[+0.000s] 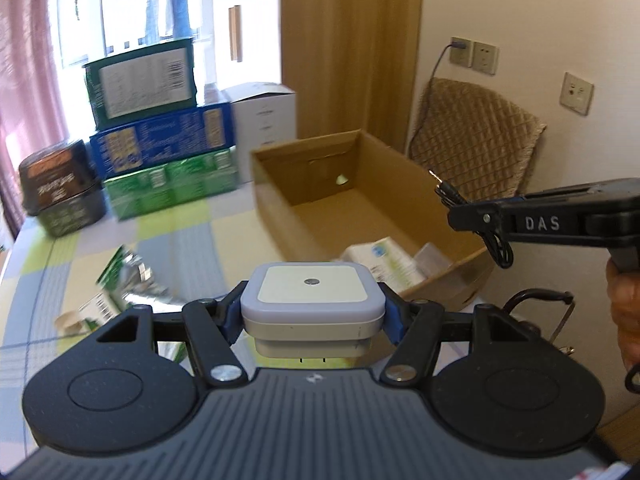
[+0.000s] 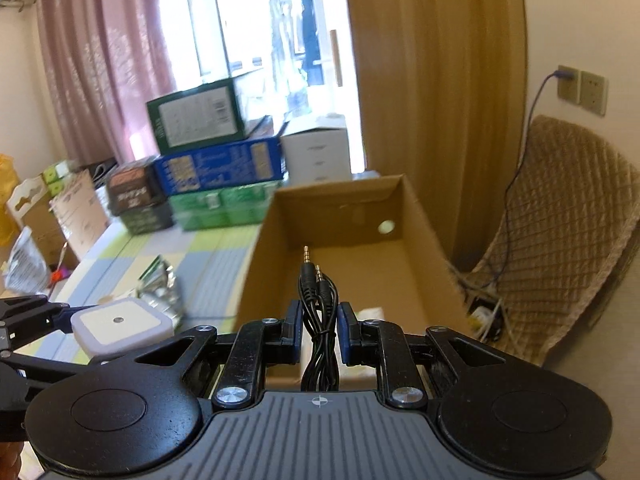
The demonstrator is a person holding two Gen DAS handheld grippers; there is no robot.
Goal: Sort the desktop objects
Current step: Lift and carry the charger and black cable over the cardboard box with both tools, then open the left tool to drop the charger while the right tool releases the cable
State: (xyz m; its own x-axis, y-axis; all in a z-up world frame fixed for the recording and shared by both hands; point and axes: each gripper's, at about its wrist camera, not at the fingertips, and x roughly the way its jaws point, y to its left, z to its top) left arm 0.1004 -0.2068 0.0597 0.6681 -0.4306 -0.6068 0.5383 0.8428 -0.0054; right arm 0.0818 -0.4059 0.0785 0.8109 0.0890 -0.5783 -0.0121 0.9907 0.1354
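Two things are being carried above the counter (image 1: 192, 236) at once. A square white night light (image 1: 312, 304) with a small round sensor in its top face is sitting squeezed between the blue pads (image 1: 394, 316) of the left claw (image 1: 312, 316), its jaws standing about half apart to fit the body, and it is hanging over the checked cloth just short of the near wall of an open cardboard box (image 1: 276, 196). A coiled black audio cable (image 2: 318, 320) is being pinched in the right claw (image 2: 319, 330), whose jaws are drawn in narrow on the bundle; its two gold-tipped plugs are sticking up and forward, over the box's open top in the right wrist view. From the left wrist camera the right claw is reaching in from the right edge with the cable loop dangling beneath it, and part of a hand (image 1: 624, 312) is showing behind it. Inside the box a white and green packet (image 1: 384, 260) is lying near the front corner. On the counter to the left of the box a crumpled green and silver wrapper (image 1: 128, 280) is lying, blurred. Farther back, cartons are standing stacked: a dark green one (image 1: 140, 80) on a blue one (image 1: 160, 144) on a light green one (image 1: 172, 188), with a dark brown tub (image 1: 60, 188) beside them. A wicker chair (image 1: 476, 144) is standing by the wall to the right.
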